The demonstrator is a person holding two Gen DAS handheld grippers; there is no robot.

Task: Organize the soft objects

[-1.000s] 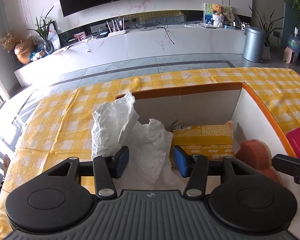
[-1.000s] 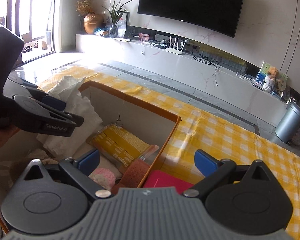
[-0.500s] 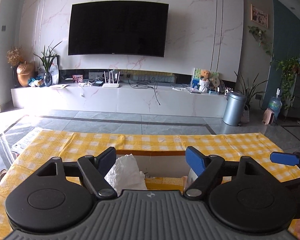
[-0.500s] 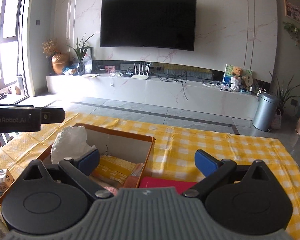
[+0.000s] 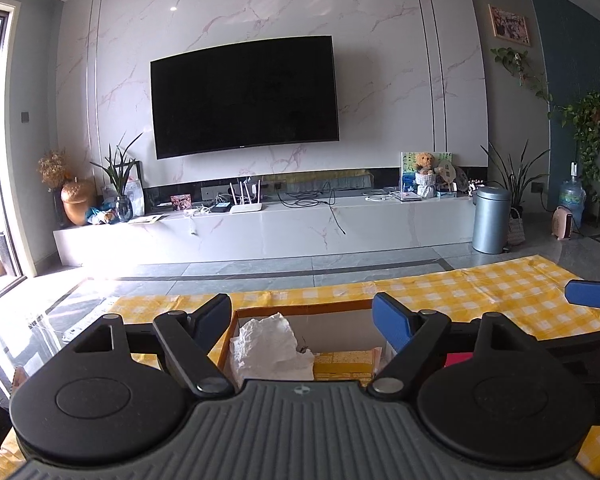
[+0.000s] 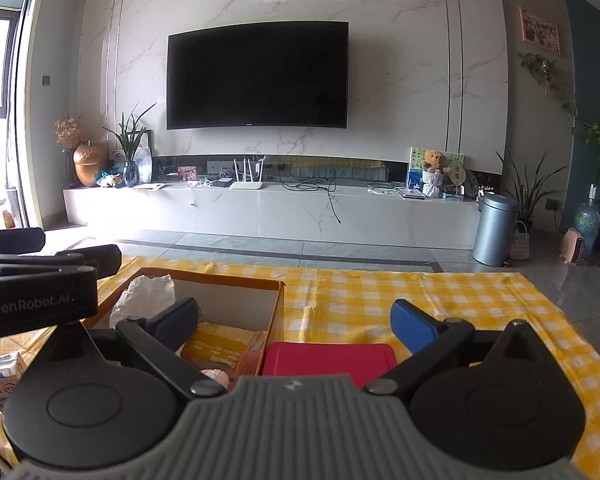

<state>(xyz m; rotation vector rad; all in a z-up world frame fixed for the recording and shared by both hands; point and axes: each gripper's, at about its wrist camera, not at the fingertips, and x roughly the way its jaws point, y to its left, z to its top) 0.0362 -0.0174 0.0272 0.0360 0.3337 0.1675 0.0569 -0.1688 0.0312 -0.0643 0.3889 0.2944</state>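
Note:
An orange-rimmed cardboard box (image 6: 278,300) stands on the yellow checked tablecloth (image 6: 380,296). Inside it a crumpled white cloth (image 5: 270,346) rises at the left, also seen as the white cloth (image 6: 146,294) in the right wrist view, beside a yellow packet (image 6: 216,346) and a pink soft item (image 6: 216,376). My left gripper (image 5: 302,320) hangs open above and behind the box with nothing between its blue pads. My right gripper (image 6: 296,322) is open too, empty, over the box's right edge and a red flat pouch (image 6: 328,360).
A small white carton (image 6: 0,372) sits on the table at the left. The left gripper's body (image 6: 36,296) fills the left of the right wrist view. Beyond the table lie a grey tiled floor, a TV bench (image 5: 260,228) and a metal bin (image 5: 490,220).
The left gripper let go of the white cloth, which now lies in the box. Both grippers rose, pulled back and tilted up, so the room fills the views.

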